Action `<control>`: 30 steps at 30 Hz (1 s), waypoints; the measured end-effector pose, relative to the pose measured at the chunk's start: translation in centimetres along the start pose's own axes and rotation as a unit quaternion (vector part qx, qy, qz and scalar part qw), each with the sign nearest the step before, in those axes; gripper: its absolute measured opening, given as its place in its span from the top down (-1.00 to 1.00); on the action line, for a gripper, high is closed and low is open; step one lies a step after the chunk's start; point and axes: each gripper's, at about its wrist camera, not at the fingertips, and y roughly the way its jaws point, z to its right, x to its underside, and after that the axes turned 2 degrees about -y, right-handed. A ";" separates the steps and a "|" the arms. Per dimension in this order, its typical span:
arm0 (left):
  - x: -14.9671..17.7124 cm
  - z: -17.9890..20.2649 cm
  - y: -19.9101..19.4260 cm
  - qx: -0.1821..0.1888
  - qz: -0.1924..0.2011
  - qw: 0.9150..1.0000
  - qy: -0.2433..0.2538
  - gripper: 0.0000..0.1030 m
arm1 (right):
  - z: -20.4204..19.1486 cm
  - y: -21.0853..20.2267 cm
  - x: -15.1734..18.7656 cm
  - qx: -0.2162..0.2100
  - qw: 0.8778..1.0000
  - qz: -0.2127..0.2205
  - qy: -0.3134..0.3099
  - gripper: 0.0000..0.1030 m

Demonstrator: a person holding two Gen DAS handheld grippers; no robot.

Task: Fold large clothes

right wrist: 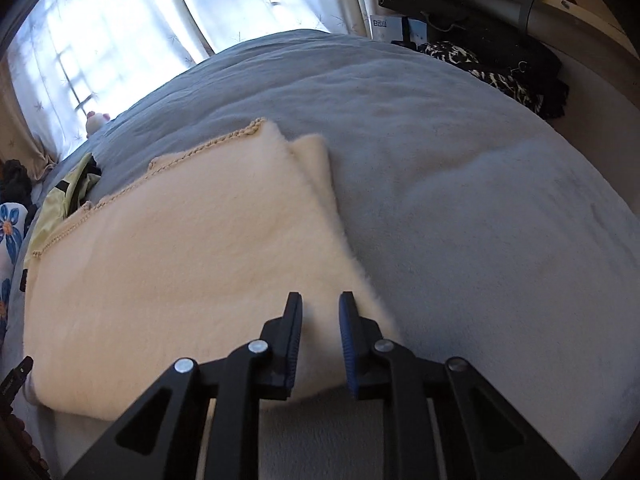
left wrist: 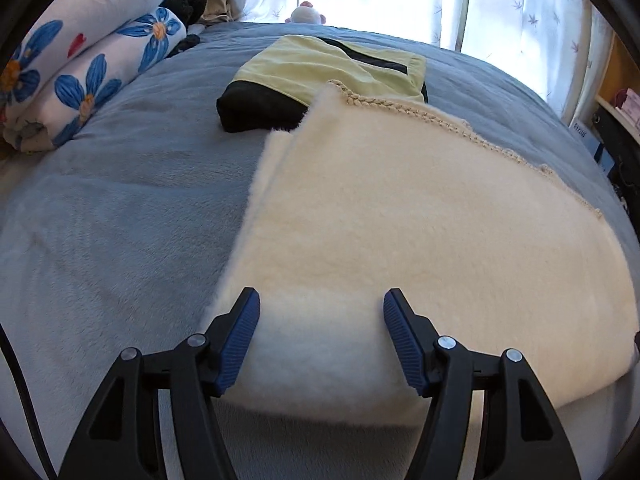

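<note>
The left gripper (left wrist: 320, 300) stands with its black arms and ribbed blue pads (left wrist: 236, 344) spread wide, one to either side of the near folded edge of a cream, fluffy fleece garment with a braided trim (left wrist: 400, 208). The fleece bulges up between the pads, but they do not squeeze it; whether the inner faces brush the pile cannot be told. The right gripper (right wrist: 320, 300) has its jaws narrow, with a small gap between the pads (right wrist: 347, 340). The near right corner of the same cream garment (right wrist: 180, 240) lies in that gap and just under the tips; the pads do not visibly clamp it.

The garment lies folded flat on a grey-blue plush bedspread (left wrist: 100, 220), spreading away from both grippers. Ahead of the left gripper, at the garment's far edge, sits a folded pale-green and black piece of clothing (left wrist: 328, 68), partly overlapped by the braided trim. Far left of that gripper lies a rolled white quilt with blue flowers (left wrist: 92, 68). Beyond the bed hang sheer white curtains (right wrist: 120, 20)
</note>
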 end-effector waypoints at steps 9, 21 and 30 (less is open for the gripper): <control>0.4 -0.3 -2.7 0.018 -0.015 0.999 -0.027 -0.23 | -1.7 -1.5 0.8 0.017 1.000 -0.022 -0.006 0.41; 2.4 -0.2 -9.1 0.049 -0.003 0.999 -0.005 -0.24 | -3.2 -4.6 3.4 -0.028 0.997 -0.065 0.009 0.40; 4.9 0.6 -13.3 0.071 0.005 0.997 0.036 -0.26 | -5.7 -8.4 5.5 -0.057 0.996 -0.058 -0.023 0.34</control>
